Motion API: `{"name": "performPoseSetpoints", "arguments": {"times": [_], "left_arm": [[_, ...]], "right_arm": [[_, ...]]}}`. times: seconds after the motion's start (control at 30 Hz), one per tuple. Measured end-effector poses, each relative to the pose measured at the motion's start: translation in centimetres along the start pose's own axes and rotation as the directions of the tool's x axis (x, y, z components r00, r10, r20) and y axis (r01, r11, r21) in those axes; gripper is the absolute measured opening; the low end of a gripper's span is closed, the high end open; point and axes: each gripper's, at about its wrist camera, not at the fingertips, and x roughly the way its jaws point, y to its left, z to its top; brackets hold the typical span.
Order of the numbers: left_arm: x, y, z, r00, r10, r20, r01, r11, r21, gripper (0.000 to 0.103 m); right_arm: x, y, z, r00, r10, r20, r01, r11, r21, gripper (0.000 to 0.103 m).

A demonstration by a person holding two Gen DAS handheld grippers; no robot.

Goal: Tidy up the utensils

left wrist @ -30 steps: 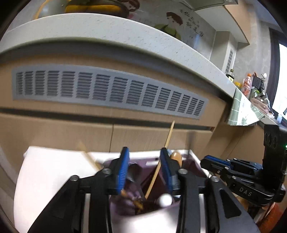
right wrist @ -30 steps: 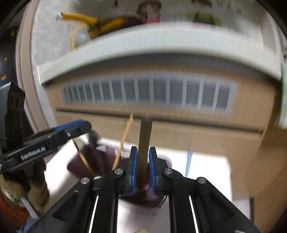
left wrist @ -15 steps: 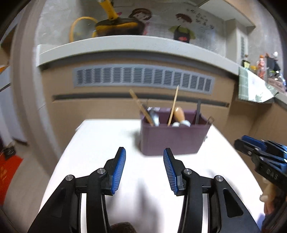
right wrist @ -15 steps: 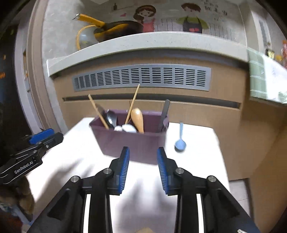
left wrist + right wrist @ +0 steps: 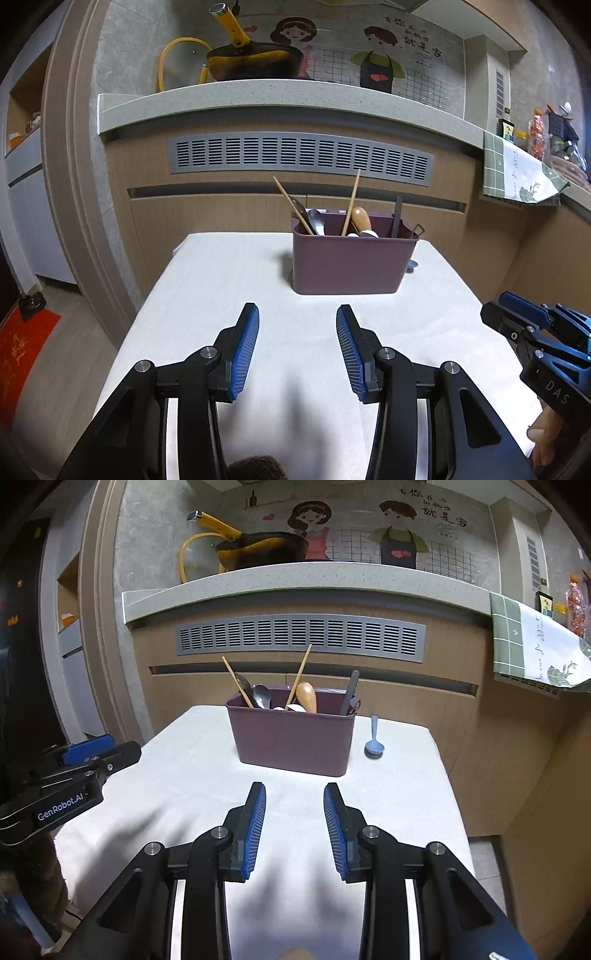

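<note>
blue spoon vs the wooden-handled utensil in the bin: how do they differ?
The blue spoon lies flat on the white table, outside the purple bin, to its right. The wooden-handled utensil stands upright inside the bin, only its rounded handle showing. The spoon is blue, the handle tan wood. Neither is held.

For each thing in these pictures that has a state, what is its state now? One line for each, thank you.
left gripper: open, empty, above the table.
right gripper: open, empty.
purple bin: upright on the white table, holding utensils.
chopsticks: leaning in the bin.
wooden spoon: standing in the bin.
blue spoon: lying on the table, outside the bin, to its right.
</note>
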Motion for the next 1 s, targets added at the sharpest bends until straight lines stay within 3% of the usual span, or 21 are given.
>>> {"name": "performPoseSetpoints", "arguments": {"times": [1.0], "left_arm": [[0.89, -0.06, -0.30, 0.999, -0.018, -0.040, 0.018, 1.000, 0.001, 0.045]], "right_arm": [[0.22, -0.79, -0.32, 1.000, 0.011, -0.022, -0.010, 1.000, 0.019, 0.030]]}}
